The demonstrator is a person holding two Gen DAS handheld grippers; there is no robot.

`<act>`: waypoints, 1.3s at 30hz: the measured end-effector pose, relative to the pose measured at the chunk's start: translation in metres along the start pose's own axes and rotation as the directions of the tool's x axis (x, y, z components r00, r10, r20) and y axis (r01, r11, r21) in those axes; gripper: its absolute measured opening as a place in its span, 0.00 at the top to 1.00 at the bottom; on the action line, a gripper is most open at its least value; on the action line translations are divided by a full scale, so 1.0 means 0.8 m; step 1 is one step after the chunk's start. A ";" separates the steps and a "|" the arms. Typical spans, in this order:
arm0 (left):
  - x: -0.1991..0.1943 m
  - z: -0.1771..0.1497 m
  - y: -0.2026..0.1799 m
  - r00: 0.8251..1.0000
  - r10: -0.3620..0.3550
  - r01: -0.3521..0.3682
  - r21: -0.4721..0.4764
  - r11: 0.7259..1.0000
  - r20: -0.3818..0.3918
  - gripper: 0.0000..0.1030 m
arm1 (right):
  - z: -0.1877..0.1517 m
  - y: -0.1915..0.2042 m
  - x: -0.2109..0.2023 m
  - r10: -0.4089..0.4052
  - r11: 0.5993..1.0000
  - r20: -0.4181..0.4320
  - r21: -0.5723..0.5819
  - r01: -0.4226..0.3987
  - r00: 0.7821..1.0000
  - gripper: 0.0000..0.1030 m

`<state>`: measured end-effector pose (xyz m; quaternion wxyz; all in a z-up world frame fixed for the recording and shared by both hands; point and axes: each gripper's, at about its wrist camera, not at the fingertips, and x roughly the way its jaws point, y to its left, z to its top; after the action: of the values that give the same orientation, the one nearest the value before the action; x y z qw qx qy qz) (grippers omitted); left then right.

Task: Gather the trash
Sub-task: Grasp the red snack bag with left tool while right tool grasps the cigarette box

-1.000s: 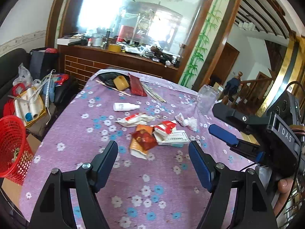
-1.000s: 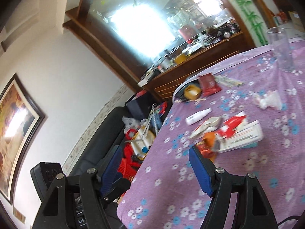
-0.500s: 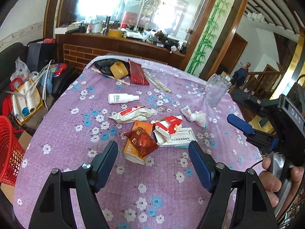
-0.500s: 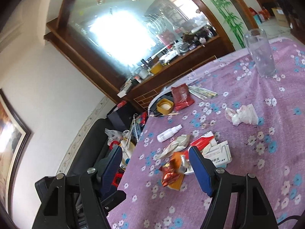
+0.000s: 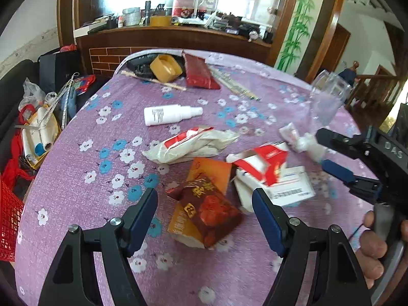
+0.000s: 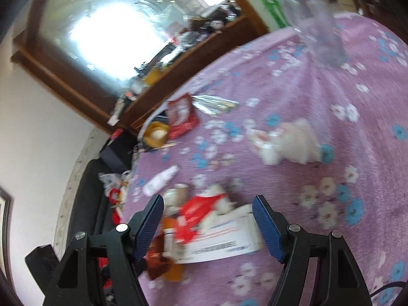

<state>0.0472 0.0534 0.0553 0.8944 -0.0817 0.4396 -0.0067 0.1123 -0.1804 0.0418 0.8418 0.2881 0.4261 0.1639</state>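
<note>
A pile of trash lies on the purple flowered tablecloth (image 5: 84,178). In it are a dark red snack packet (image 5: 209,211) on an orange packet (image 5: 209,170), a torn red-and-white pack (image 5: 265,163), a white box (image 5: 288,188) and a crumpled white wrapper (image 5: 191,145). My left gripper (image 5: 205,200) hangs open just above the dark red packet, holding nothing. My right gripper (image 5: 321,149) comes in from the right, open, near a crumpled tissue (image 5: 301,140). In the blurred right wrist view the right gripper (image 6: 207,201) is over the red pack (image 6: 199,211) and the white box (image 6: 224,239).
A white spray bottle (image 5: 168,113) lies behind the pile. A clear glass (image 5: 326,97) stands at the right. A yellow tape roll (image 5: 165,70) and a red pouch (image 5: 199,72) sit at the far edge. A red basket (image 5: 7,216) stands off the table's left side.
Both grippers have come forward and down toward the trash pile, which now fills more of each view. The right gripper has rolled somewhat. Both stay open at the same width.
</note>
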 end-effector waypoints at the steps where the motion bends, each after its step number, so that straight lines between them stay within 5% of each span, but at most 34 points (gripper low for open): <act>1: 0.006 -0.001 0.000 1.000 -0.002 0.002 -0.001 1.000 -0.010 0.26 | 0.001 -0.004 0.002 0.002 1.000 -0.002 -0.001 -0.002 1.000 0.26; 8: 0.023 -0.002 0.001 1.000 0.008 -0.008 -0.012 1.000 -0.024 0.63 | 0.005 0.005 0.026 0.047 0.998 -0.034 -0.049 -0.049 0.998 0.26; 11: 0.021 -0.004 0.011 1.000 -0.009 0.008 -0.038 0.999 -0.012 0.71 | 0.007 0.007 0.037 0.031 0.998 -0.047 -0.050 -0.033 0.998 0.26; 19: 0.016 -0.009 0.024 0.999 -0.035 0.035 -0.046 0.998 0.008 0.71 | 0.023 0.013 0.101 -0.013 0.997 -0.156 -0.081 0.001 0.988 0.27; 22: 0.016 -0.011 0.027 0.999 -0.042 0.042 -0.044 0.998 0.007 0.71 | 0.016 0.017 0.104 -0.010 0.996 -0.125 -0.089 -0.001 0.992 0.57; 29: 0.016 -0.009 0.028 0.999 -0.046 0.046 -0.044 0.998 0.002 0.71 | 0.006 0.036 0.101 -0.021 0.990 -0.132 -0.143 0.002 0.991 0.86; 39: 0.004 -0.012 0.030 0.998 -0.056 0.058 -0.062 0.996 0.027 0.71 | 0.014 0.047 0.052 0.067 0.986 -0.042 -0.151 -0.073 0.997 0.93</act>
<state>0.0404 0.0754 0.0437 0.8962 -0.1224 0.4260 -0.0173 0.1445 -0.1333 0.0450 0.8469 0.2349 0.4174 0.2307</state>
